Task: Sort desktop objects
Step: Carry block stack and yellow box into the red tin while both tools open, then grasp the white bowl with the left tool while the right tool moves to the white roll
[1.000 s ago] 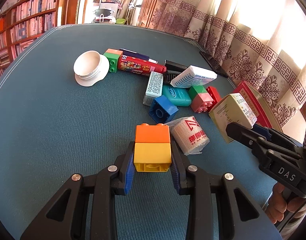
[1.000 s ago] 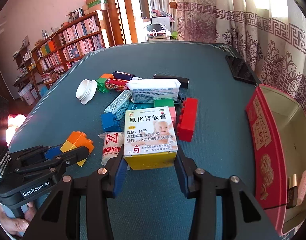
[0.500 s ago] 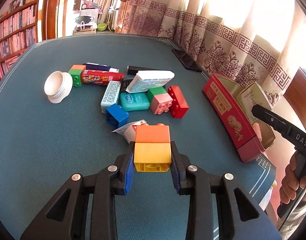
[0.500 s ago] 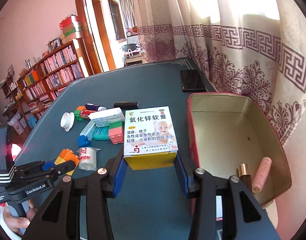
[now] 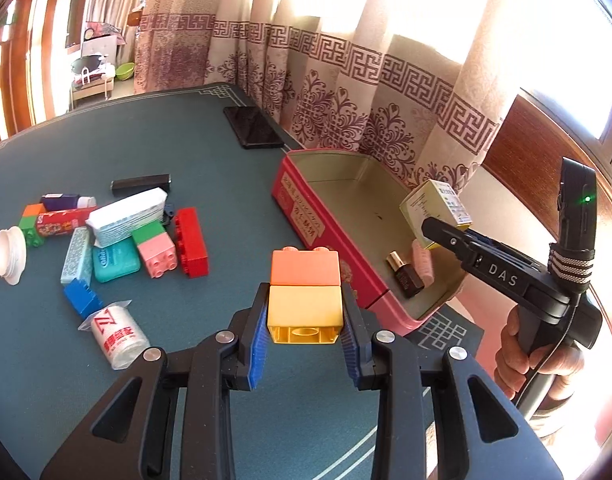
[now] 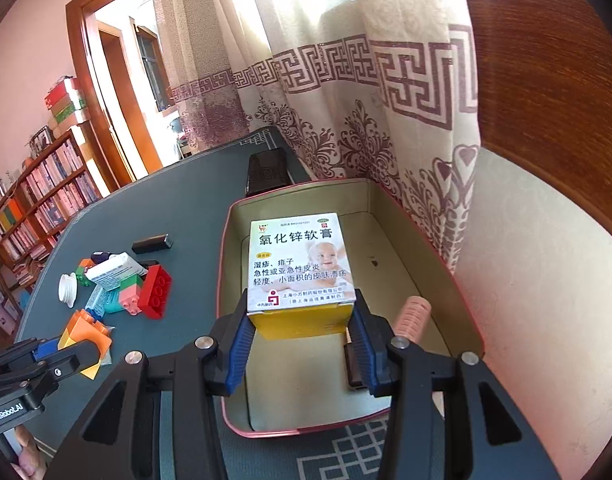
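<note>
Showing only in the left wrist view: a person's hand (image 5: 540,364) on the right tongs' handle, a small dark bottle (image 5: 406,276) in the tin, a wrapped gauze roll (image 5: 118,334) and a blue brick (image 5: 82,298). Showing only in the right wrist view: bookshelves (image 6: 38,200) and a doorway.

Left tongs (image 5: 305,320): pinching a yellow-and-orange brick stack (image 5: 305,286) above the worktop (image 5: 186,152), just beside the tin's near wall.
Right tongs (image 6: 300,330): pinching a yellow-sided ointment box (image 6: 300,264) held over the tin's interior.
Red tin (image 6: 226,240): open, holding a pink ribbed cylinder (image 6: 414,318) and the bottle at its near end.
Worktop: teal cloth, with bricks, cartons and a white cap (image 5: 8,250) clustered at left; a black phone (image 5: 254,132) near the patterned curtains (image 5: 346,92).
</note>
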Action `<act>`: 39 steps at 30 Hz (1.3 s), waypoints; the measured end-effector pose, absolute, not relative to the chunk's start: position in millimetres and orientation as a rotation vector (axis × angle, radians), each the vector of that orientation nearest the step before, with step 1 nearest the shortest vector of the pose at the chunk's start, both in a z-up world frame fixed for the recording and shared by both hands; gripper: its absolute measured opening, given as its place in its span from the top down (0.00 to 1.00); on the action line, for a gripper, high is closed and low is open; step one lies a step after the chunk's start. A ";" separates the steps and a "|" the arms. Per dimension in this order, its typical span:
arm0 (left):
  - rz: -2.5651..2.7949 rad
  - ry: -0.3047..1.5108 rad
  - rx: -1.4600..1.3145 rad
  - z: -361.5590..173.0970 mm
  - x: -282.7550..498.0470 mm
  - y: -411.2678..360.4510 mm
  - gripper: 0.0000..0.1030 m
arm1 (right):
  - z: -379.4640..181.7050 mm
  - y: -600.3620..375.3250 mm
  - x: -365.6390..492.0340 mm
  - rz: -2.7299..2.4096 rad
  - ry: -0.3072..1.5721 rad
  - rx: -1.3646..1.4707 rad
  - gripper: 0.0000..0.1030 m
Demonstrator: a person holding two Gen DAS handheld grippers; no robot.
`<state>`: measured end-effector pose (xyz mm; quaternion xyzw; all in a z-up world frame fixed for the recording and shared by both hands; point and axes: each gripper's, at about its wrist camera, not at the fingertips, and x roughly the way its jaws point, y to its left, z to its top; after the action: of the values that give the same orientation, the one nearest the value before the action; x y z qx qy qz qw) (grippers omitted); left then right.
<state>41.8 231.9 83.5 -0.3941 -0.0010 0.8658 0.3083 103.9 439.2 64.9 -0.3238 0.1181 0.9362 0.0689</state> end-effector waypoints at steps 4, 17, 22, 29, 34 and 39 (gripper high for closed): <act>2.245 0.050 -1.011 90.7 43.1 263.5 0.67 | 60.7 452.3 103.1 2.787 0.386 -0.976 0.53; 2.153 0.146 -1.002 79.0 36.9 332.7 0.67 | 52.8 472.0 102.7 2.705 0.386 -0.982 0.52; 2.122 0.154 -1.040 69.5 33.2 338.9 0.65 | 51.9 480.6 105.5 2.681 0.445 -0.971 0.51; 2.127 0.155 -1.014 69.9 40.4 335.2 0.42 | 50.8 482.6 106.3 2.687 0.485 -0.977 0.51; 2.152 0.148 -1.012 72.1 40.6 326.8 0.42 | 51.4 479.5 106.5 2.696 0.489 -0.974 0.51; 2.169 0.129 -1.033 69.3 39.1 317.6 0.42 | 50.3 474.2 105.0 2.703 0.481 -0.986 0.51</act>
<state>39.1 317.6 69.3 -0.4006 0.0501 0.8412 0.3597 105.0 474.2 50.3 -0.3358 0.1639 0.9208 0.1122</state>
